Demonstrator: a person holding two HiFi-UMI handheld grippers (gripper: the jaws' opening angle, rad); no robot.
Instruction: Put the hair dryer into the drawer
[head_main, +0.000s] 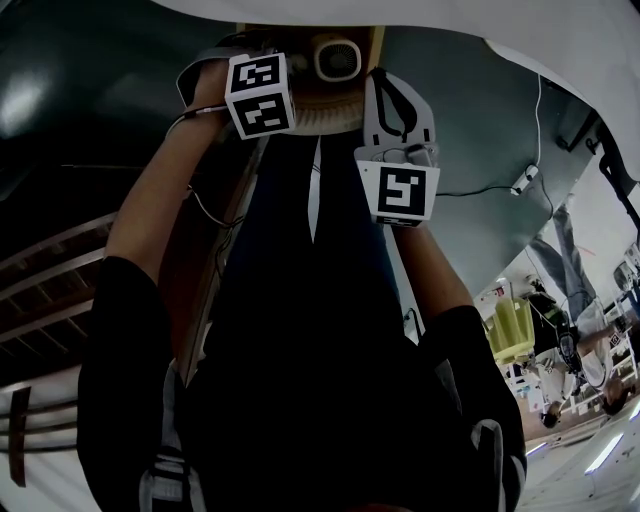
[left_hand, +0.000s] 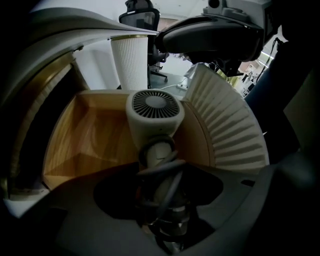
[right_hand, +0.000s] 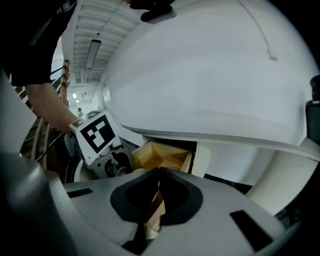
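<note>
We point our left gripper (left_hand: 161, 175) steeply down over the open drawer (left_hand: 95, 135), jaws clamped on the hair dryer (left_hand: 154, 112). Our right gripper (right_hand: 159, 172) hangs alongside, jaws closed together and empty.

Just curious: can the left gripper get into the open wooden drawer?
Probably yes: the left gripper, clamped on the handle of the white hair dryer, hangs over the open wooden drawer, whose floor looks bare, with nothing between.

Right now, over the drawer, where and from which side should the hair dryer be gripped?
Take the hair dryer by its handle, from the free end, as the left gripper does: it is slim, cord coiled round it, and the head hangs over the drawer.
</note>
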